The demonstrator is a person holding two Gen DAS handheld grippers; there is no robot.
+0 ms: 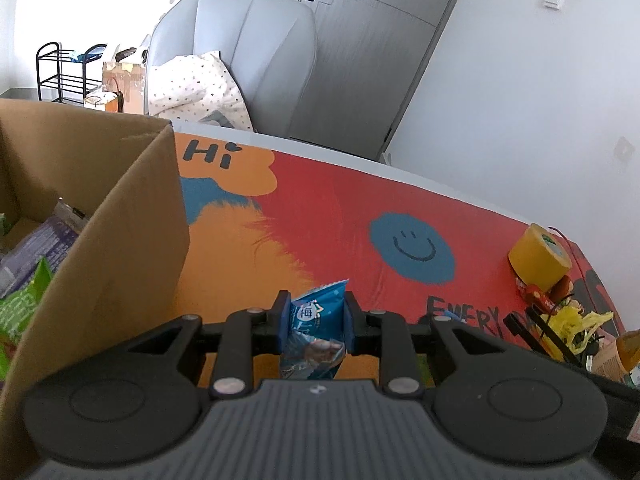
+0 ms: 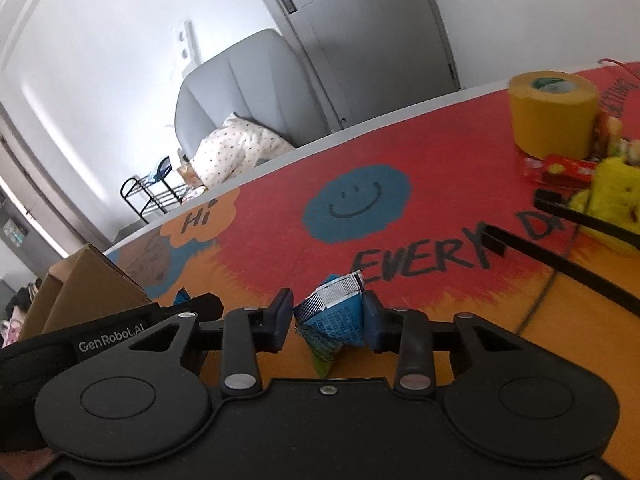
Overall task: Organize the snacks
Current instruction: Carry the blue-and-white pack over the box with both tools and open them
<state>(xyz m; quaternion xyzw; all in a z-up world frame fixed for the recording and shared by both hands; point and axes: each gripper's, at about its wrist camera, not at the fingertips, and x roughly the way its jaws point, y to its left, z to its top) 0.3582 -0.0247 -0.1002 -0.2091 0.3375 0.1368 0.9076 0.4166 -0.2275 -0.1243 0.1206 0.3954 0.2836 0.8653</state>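
Crinkly foil, light and slippery, makes both blue snack packets easy to crush: the left gripper (image 1: 316, 318) pinches one (image 1: 314, 332) beside the cardboard box (image 1: 120, 216) above the desk (image 1: 400, 200), the right gripper's (image 2: 329, 318) fingers clamp another (image 2: 334, 316) mid-body.

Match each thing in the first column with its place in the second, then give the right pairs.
1. blue snack packet
2. yellow tape roll
3. green snack bag
4. spotted white cushion

A. on the grey armchair
B. inside the brown cardboard box
C. between the left gripper's pads
D. standing on the red tablecloth

Pairs: 1-C, 2-D, 3-B, 4-A
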